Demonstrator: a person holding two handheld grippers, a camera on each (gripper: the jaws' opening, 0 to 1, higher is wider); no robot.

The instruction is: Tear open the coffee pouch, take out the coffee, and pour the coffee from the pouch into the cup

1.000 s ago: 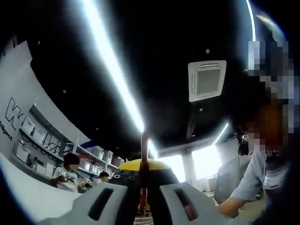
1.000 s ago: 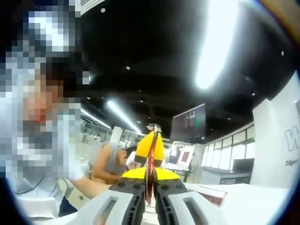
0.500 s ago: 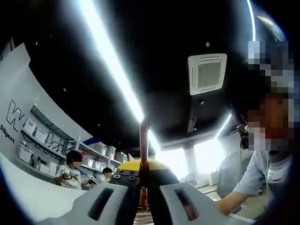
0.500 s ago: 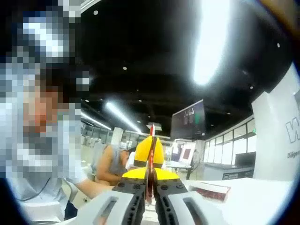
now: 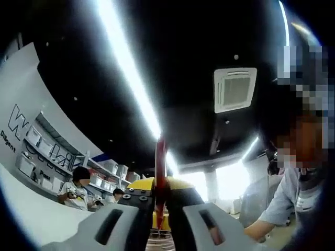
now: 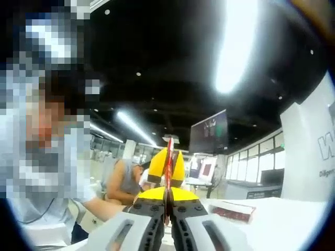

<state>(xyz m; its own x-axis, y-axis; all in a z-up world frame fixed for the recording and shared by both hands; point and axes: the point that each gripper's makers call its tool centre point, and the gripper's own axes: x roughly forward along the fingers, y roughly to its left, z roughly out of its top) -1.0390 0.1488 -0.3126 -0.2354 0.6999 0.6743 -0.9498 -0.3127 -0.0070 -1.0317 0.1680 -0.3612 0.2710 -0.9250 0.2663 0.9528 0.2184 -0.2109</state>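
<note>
Pouch (image 5: 160, 172) edge-on, long axis running up from the pinch. Left gripper (image 5: 159, 219) and right gripper (image 6: 167, 217) each clamp it between closed jaws, facing one another; neither looks nearer, so tearing likely means pulling apart.
</note>
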